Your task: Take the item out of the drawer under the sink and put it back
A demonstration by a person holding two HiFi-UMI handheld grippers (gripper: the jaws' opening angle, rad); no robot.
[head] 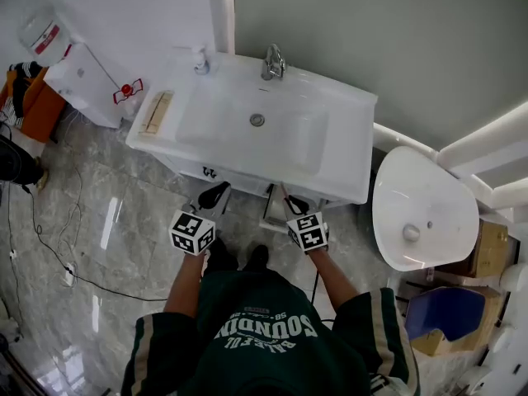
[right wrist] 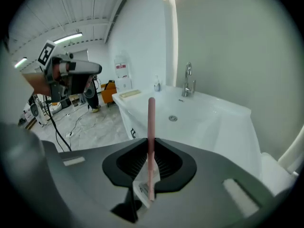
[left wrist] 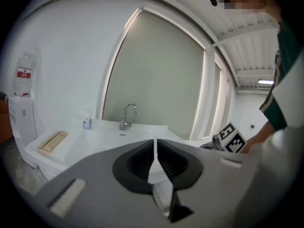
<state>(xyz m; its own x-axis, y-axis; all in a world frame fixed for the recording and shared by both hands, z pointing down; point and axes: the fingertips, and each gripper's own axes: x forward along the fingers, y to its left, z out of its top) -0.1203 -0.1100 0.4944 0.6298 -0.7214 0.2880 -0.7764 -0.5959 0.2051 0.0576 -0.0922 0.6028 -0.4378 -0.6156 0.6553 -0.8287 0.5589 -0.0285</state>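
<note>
Hidden: lower end of pink stick [right wrist: 151, 122], buried between fingers [right wrist: 172, 163]; drawer, beneath sink [head: 351, 151], 12 o'clock.

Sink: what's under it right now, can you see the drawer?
Only the white cabinet front shows below the sink rim. Its overhang, the left gripper and the right gripper cover the rest; the drawer's inside cannot be seen.

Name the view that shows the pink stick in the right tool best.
Right gripper view: the pink stick stands upright, clamped in the right tool. In the head view it is too small to make out; the left gripper view does not show it.
</note>
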